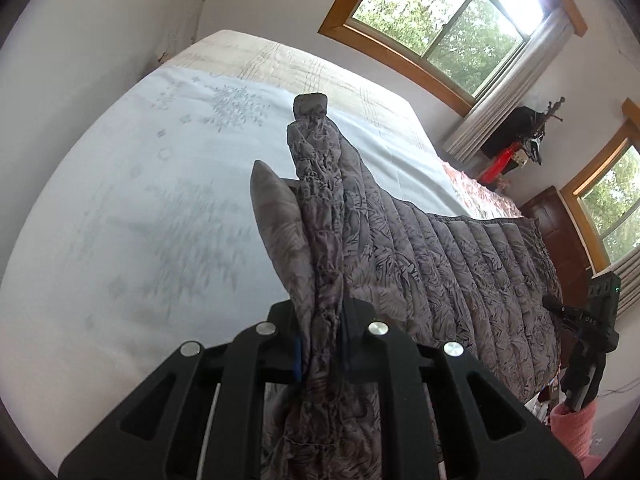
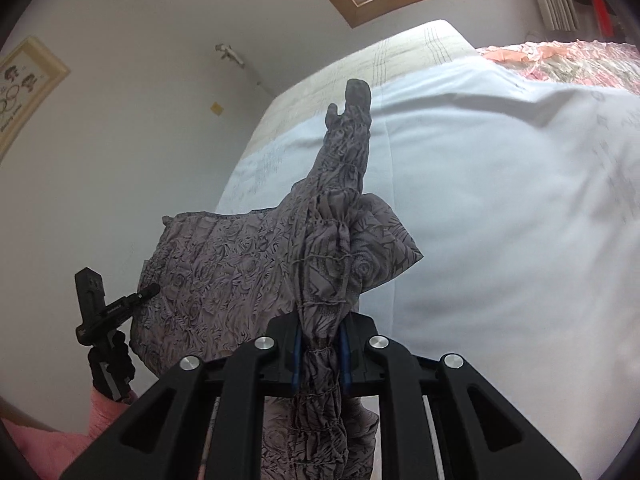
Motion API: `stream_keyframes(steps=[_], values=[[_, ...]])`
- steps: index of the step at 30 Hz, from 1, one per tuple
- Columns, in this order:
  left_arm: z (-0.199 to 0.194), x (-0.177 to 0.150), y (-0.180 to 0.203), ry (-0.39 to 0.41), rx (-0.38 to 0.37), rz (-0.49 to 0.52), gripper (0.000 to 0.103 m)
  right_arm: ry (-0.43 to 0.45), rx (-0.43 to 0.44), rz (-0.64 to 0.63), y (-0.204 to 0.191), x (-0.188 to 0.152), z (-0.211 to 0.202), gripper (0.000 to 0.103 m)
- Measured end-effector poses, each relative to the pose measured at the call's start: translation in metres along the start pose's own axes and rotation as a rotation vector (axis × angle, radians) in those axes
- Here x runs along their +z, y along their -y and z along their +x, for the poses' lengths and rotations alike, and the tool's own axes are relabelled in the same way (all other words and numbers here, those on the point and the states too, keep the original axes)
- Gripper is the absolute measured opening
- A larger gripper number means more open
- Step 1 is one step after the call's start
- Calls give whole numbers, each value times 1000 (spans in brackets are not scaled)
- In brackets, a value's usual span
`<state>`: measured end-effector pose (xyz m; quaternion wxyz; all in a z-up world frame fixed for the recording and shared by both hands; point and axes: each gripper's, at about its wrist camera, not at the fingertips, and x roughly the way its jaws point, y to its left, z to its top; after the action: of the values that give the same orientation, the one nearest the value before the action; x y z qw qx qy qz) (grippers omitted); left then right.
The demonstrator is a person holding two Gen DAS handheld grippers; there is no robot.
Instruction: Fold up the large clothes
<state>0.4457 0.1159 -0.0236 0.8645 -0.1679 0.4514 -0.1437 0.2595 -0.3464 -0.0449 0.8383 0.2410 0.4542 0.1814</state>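
Bed [image 1: 120, 240] in pale floral sheet — wood-framed window [image 1: 440, 12] behind

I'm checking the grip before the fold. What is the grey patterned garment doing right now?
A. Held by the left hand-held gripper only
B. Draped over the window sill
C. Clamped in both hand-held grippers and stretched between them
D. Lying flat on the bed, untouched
C: the left hand-held gripper and the right hand-held gripper each pinch a bunched edge of the garment, which spans between them above the bed.

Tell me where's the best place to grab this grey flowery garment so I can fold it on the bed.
By its gathered, elastic-stitched edge, one end per gripper, coming from above. The left gripper and right gripper are shut on the grey garment there now; the bunched band gives a firm pinch, and the cloth spans flat between them over the bed.
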Motion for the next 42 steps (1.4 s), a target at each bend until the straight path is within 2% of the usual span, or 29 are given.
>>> stream_keyframes(steps=[7,10,13,15,20,22,26,28,31,34,36,39,41,42], values=[[-4,-61,-17,-47,37,-10,12,-71,-46,30,11,-34,22,14],[11,-82,-32,-75,57,-24,12,-108,-76,72,27,-36,44,14],[36,-97,-43,-107,96,-16,12,-147,-143,100,44,-36,70,14],[58,-108,-52,-150,147,-9,13,-154,-177,115,52,-28,82,14],[90,-114,-72,-181,169,-1,19,-149,-202,171,78,-9,114,17],[95,-115,-70,-185,174,2,21,-141,-213,186,82,-2,122,18],[105,-117,-63,-183,215,75,23,-107,-266,160,80,8,133,19],[109,-116,-59,-181,219,76,24,-91,-287,161,91,4,135,20],[107,-116,-61,-180,196,56,24,-79,-336,137,83,6,143,22],[103,-116,-66,-196,176,32,25,-87,-417,123,73,11,140,33],[96,-110,-72,-219,158,9,27,-73,-474,94,59,14,128,33],[76,-109,-75,-232,115,18,37,-37,-512,55,38,12,106,33],[56,-110,-79,-215,104,33,51,-18,-526,17,20,9,95,33],[49,-111,-81,-216,96,34,53,-14,-527,1,13,9,93,33]])
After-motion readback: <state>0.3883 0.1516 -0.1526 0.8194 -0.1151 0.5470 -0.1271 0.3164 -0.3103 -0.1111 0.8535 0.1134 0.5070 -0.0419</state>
